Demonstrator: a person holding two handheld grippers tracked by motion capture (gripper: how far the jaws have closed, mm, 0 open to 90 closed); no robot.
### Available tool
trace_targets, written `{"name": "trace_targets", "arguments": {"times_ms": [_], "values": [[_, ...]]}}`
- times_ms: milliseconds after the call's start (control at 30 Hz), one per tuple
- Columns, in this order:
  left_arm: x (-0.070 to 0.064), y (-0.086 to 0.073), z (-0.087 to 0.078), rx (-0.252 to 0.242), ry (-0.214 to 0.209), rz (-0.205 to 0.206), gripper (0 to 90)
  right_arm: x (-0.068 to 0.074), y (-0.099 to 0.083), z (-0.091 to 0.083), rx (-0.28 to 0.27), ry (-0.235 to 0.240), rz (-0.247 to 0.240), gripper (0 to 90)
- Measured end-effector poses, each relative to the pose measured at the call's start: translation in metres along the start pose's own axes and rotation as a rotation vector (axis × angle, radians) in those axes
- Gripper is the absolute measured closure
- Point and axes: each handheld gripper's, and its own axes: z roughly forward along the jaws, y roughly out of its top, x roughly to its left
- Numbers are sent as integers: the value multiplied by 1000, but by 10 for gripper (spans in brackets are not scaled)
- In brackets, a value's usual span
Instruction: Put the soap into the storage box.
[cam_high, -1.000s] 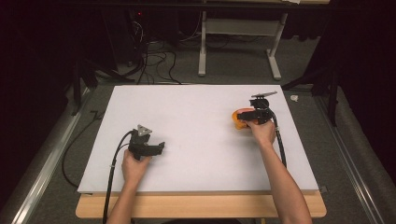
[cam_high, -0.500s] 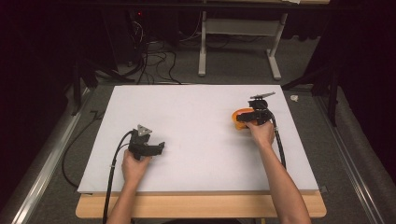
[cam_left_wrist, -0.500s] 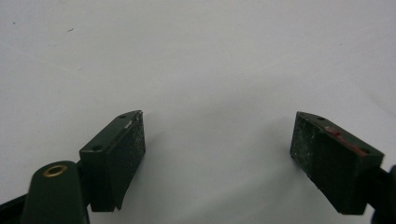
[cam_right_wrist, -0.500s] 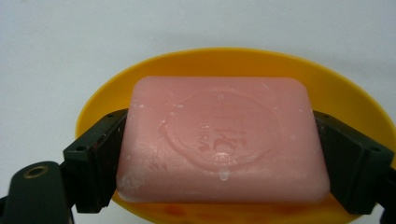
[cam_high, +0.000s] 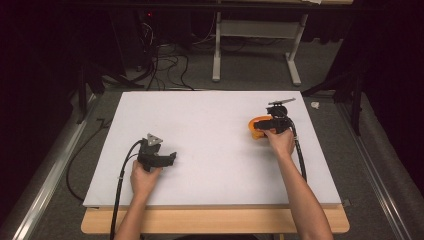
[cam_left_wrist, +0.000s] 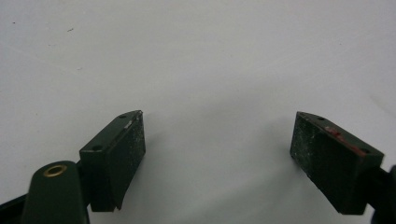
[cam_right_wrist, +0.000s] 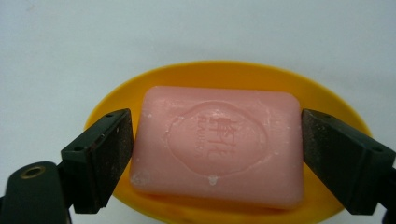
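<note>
Right hand-held gripper (cam_right_wrist: 212, 154) wide open, astride pink soap (cam_right_wrist: 217, 142) in orange dish (cam_right_wrist: 224, 74); squeeze short ends evenly, lift straight.

left tool (cam_high: 172, 159): jaws wide apart, low over table | right tool (cam_high: 256, 125): jaws spread, arm extended forward

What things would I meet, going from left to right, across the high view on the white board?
Left gripper → bare white board → orange dish → right gripper, at the dish.
</note>
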Motion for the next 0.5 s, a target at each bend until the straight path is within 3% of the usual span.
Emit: {"name": "trace_targets", "arguments": {"times_ms": [367,500], "values": [[0,0,0,0,0,-1,185,-3,1,-11,-40,7,-9,126],[0,0,0,0,0,0,186,-5,0,-23,-87,43,-11,138]]}}
